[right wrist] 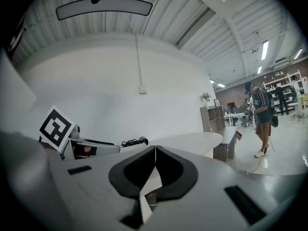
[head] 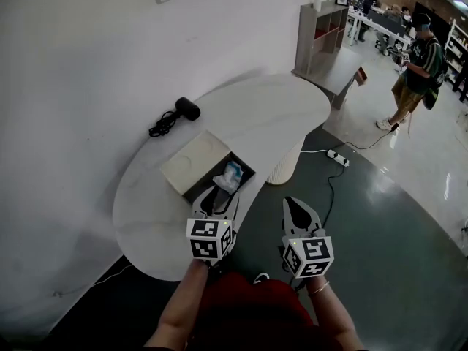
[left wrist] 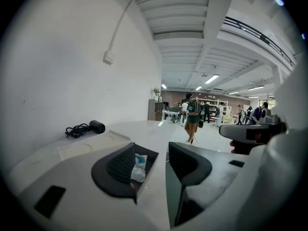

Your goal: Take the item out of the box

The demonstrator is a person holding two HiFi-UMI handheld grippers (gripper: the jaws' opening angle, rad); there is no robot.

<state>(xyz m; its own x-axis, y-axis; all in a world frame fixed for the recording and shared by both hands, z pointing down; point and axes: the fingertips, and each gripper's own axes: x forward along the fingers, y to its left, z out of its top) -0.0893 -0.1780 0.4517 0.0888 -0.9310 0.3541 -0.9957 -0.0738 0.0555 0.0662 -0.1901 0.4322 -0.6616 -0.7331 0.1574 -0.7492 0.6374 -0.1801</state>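
Observation:
An open cardboard box (head: 191,162) lies on the white table (head: 270,112), its pale lid folded out to the left and its dark inside to the right. A white-and-blue packet (head: 232,172) stands in the dark part. My left gripper (head: 216,196) hovers open at the box's near edge, pointed at the packet, with nothing between its fingers. In the left gripper view the packet (left wrist: 139,166) shows between the spread jaws of the left gripper (left wrist: 151,165). My right gripper (head: 297,206) is shut and empty, off the table's edge over the floor; the right gripper (right wrist: 154,165) has its jaws pressed together.
A black hair dryer (head: 187,109) with a coiled cord lies at the table's far left by the wall. On the floor are a power strip (head: 338,156) and cable. A grey shelf unit (head: 322,28) stands beyond the table, and a person (head: 415,68) stands far right.

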